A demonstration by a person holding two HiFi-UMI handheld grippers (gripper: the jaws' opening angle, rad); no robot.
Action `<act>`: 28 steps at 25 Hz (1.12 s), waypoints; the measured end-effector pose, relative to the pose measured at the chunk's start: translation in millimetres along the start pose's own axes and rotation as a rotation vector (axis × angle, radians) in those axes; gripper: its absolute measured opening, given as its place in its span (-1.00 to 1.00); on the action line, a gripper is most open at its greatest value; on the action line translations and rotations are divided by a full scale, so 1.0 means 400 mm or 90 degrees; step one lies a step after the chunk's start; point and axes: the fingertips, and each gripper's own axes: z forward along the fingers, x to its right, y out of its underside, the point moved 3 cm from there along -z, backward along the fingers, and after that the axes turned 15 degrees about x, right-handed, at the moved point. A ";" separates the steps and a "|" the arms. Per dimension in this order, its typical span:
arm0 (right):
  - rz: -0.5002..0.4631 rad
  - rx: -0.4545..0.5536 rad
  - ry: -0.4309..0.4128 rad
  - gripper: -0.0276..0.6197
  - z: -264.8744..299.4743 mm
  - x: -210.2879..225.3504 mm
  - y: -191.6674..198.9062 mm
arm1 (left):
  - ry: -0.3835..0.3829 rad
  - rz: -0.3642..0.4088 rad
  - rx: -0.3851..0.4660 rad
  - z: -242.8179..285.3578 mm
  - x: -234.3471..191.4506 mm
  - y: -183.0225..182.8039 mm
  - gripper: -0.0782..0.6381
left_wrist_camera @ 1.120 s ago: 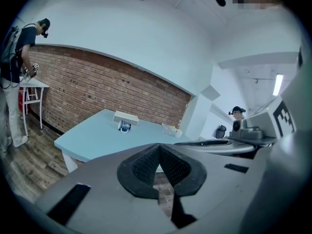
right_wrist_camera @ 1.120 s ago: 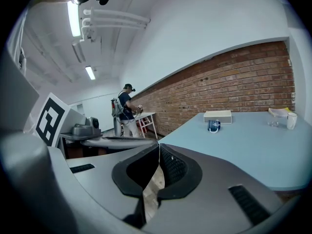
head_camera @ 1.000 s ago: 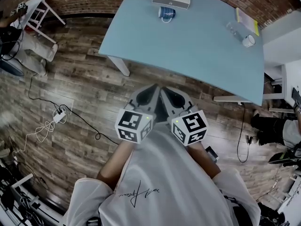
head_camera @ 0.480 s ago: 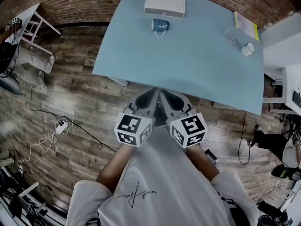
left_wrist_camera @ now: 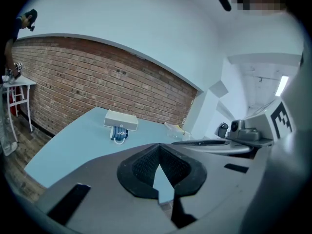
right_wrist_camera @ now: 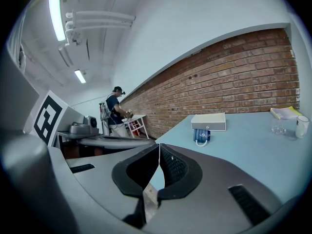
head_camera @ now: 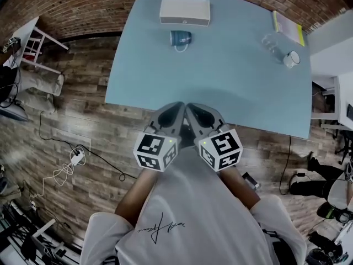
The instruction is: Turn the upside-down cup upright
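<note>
A dark blue mug (head_camera: 180, 38) with a white handle stands on the light blue table (head_camera: 220, 87), just in front of a white box (head_camera: 185, 10). I cannot tell from here which way its mouth faces. It also shows small and far off in the left gripper view, mug (left_wrist_camera: 119, 133), and in the right gripper view, mug (right_wrist_camera: 201, 136). My left gripper (head_camera: 177, 107) and right gripper (head_camera: 191, 108) are held side by side against the person's chest, at the table's near edge. Both are shut on nothing, as seen at the left gripper (left_wrist_camera: 159, 147) and the right gripper (right_wrist_camera: 159, 147).
At the table's far right stand a white cup (head_camera: 290, 59) and a clear glass (head_camera: 271, 40), with a yellow book (head_camera: 288, 24) beyond them. A power strip with cables (head_camera: 77, 158) lies on the wood floor at left. Another person (right_wrist_camera: 114, 112) stands by a white stand near the brick wall.
The table has drawn nearer in the head view; its near edge now reaches the gripper tips. Both grippers keep the same shut pose by the chest.
</note>
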 end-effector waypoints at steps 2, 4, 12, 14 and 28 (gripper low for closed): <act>0.004 0.001 0.000 -0.85 0.011 0.020 -0.005 | -0.001 0.003 -0.006 0.022 -0.003 -0.002 -0.76; 0.008 0.003 -0.003 -0.85 0.025 0.035 -0.009 | -0.001 0.007 -0.009 0.041 -0.011 -0.007 -0.76; 0.003 0.005 -0.022 -0.85 0.077 0.107 -0.029 | -0.010 0.009 -0.006 0.124 -0.032 -0.019 -0.76; 0.003 0.005 -0.029 -0.85 0.088 0.123 -0.030 | -0.014 0.007 -0.003 0.142 -0.038 -0.018 -0.76; 0.006 -0.002 -0.045 -0.84 0.140 0.158 -0.037 | -0.018 -0.017 0.003 0.194 -0.081 -0.028 -0.76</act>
